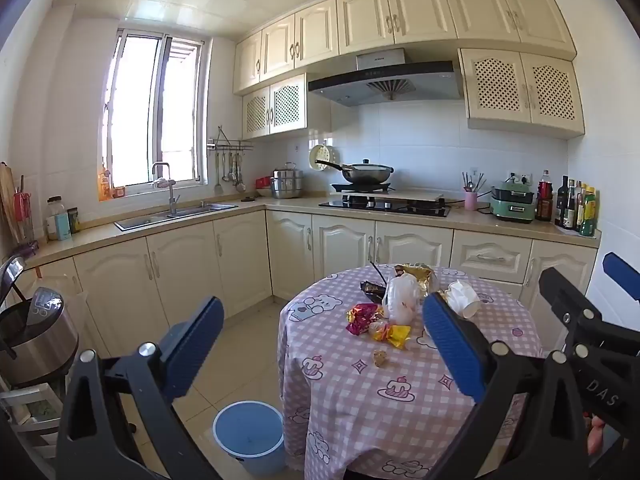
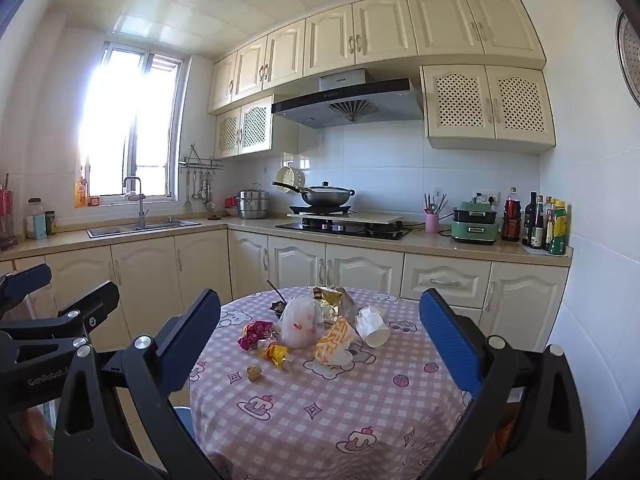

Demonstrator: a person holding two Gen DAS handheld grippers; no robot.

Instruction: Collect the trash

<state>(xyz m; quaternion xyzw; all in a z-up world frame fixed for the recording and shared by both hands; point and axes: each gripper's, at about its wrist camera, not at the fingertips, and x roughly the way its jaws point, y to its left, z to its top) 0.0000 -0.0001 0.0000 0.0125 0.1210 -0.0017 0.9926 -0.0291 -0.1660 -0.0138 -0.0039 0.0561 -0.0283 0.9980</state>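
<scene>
Both the left claw and the right claw stand wide apart with nothing between their pads, held short of the round bench, where the trash lies in a loose heap near the middle of the pink checked cloth; a blue bucket stands on the floor just beside it. I judge all of it light and soft: the thin plastic bag and the shiny candy wrappers will crumple and may slip, so pinch a bunched fold. The paper cup, lying on its side, will crush easily, so take it gently by the rim.
</scene>
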